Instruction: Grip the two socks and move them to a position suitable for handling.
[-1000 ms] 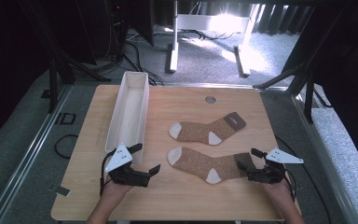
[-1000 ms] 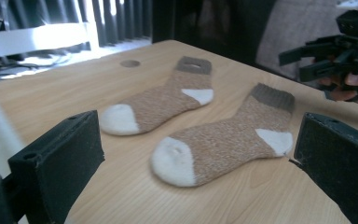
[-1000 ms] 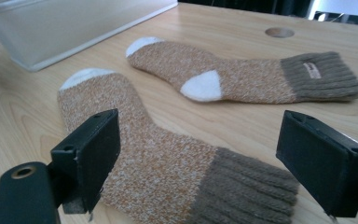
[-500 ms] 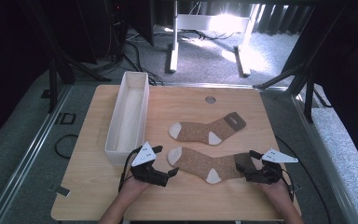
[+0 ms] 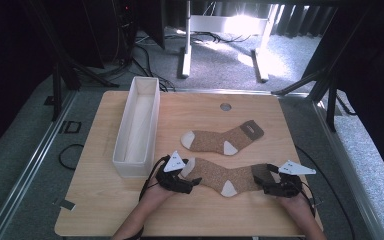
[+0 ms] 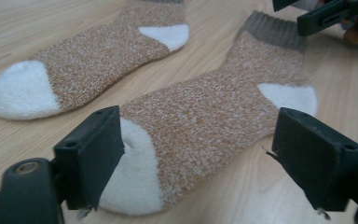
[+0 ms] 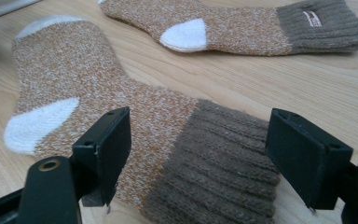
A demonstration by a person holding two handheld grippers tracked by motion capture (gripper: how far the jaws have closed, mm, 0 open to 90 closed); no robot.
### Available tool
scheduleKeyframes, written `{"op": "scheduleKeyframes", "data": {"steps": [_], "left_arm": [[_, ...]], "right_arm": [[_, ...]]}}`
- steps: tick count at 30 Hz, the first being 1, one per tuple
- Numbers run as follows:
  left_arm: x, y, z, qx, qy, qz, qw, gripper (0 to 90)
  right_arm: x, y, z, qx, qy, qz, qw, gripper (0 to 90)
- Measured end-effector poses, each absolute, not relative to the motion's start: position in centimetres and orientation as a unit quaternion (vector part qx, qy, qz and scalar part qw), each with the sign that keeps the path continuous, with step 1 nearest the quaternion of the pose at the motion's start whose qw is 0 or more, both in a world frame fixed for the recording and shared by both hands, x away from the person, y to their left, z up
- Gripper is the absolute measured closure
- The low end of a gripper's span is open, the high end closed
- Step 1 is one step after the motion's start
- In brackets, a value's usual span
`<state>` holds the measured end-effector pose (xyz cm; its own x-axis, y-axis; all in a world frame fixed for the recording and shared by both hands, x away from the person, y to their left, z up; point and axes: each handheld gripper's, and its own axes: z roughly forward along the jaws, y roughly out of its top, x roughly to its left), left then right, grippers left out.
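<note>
Two socks lie flat on the wooden table (image 5: 95,200). The near sock (image 5: 225,176) lies across the front of the table, its white toe toward the left and its brown ribbed cuff toward the right. The far sock (image 5: 222,139) lies just beyond it, apart from it, roughly parallel and in the same direction.

The left gripper (image 5: 189,181) is at the toe end of the near sock. In the left gripper view its jaws stand on either side of the toe (image 6: 135,182), wide apart and low to the table. They have just been closing, with the toe between them, but the pads do not yet press on the cloth.

The right gripper (image 5: 266,186) is at the cuff end of the same sock. In the right gripper view the cuff (image 7: 214,163) lies between its jaws. These too have just been closing, and a gap remains on both sides; nothing is gripped.

Judgement: one gripper at each end suits lifting the sock by both ends so it stays stretched, not bunched.

A long white box (image 5: 137,125) stands at the left of the table, just beside the left gripper, and looks bare inside. It is a likely destination, though that is not certain.

Count: socks, two; boxes, one; grippers, two.
</note>
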<state>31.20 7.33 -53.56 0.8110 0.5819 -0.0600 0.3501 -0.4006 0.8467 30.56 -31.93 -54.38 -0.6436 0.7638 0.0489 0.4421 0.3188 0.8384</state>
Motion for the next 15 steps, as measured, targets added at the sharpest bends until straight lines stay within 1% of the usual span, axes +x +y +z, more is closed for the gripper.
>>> {"op": "scheduleKeyframes", "data": {"steps": [2,3,4,5,6,7,8,11,13,14,15], "left_arm": [[31.7,7.1,-54.0,0.833,0.285,0.118,0.459,20.5],[31.8,7.0,-54.1,0.835,0.288,0.120,0.453,20.6],[31.9,7.0,-54.2,0.835,0.288,0.125,0.453,20.8],[32.1,7.0,-54.3,0.834,0.289,0.122,0.453,24.3],[32.3,7.1,-54.4,0.833,0.295,0.120,0.452,26.7],[32.3,7.1,-54.4,0.833,0.295,0.120,0.452,26.7],[32.8,7.1,-54.8,0.835,0.304,0.113,0.444,28.9],[33.0,7.1,-55.0,0.839,0.307,0.107,0.436,33.5],[33.2,7.0,-55.5,0.844,0.312,0.112,0.421,39.4],[33.2,7.0,-55.5,0.844,0.312,0.112,0.421,41.6],[33.1,7.0,-55.6,0.844,0.315,0.115,0.419,44.1]], "right_arm": [[30.6,-31.9,-54.5,0.383,0.792,0.439,0.182,22.0],[30.6,-31.9,-54.6,0.385,0.792,0.436,0.185,20.0],[30.7,-31.9,-54.6,0.385,0.792,0.435,0.186,20.8],[30.7,-31.8,-54.7,0.383,0.794,0.433,0.188,22.7],[30.7,-31.8,-54.7,0.382,0.798,0.428,0.184,26.7],[30.7,-31.8,-54.7,0.382,0.798,0.428,0.184,26.7],[30.9,-31.5,-55.0,0.381,0.805,0.420,0.171,26.0],[31.0,-31.2,-55.3,0.380,0.810,0.411,0.175,25.8],[31.0,-31.1,-55.4,0.381,0.814,0.402,0.178,25.9],[31.1,-31.1,-55.4,0.381,0.814,0.401,0.177,27.0],[31.1,-31.1,-55.4,0.381,0.816,0.396,0.180,31.0]]}}
